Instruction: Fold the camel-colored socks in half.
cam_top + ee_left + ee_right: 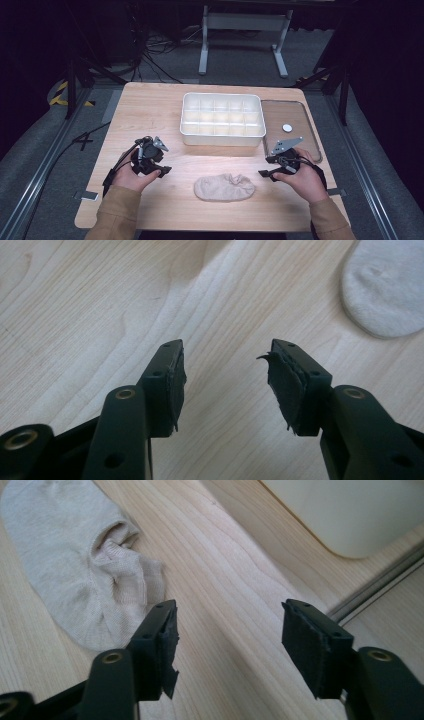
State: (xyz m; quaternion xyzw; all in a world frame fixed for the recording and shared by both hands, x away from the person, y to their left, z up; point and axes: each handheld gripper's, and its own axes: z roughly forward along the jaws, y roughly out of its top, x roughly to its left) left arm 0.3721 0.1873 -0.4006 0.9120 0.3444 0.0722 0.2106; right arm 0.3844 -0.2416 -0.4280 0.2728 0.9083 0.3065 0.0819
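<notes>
A beige low-cut sock (pixel 224 187) lies crumpled and flat on the wooden surface (pixel 150 110), its opening end rumpled, just in front of a white compartmented plastic box (pixel 222 120) standing upright with its transparent lid (pixel 290 127) beside it.

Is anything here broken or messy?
A bit. The black pad on the left gripper is frayed and curling away at its top edge, and the right gripper has a ragged pad too. The sock lies crumpled on the table, its opening bunched up. The white box sits straight.
</notes>
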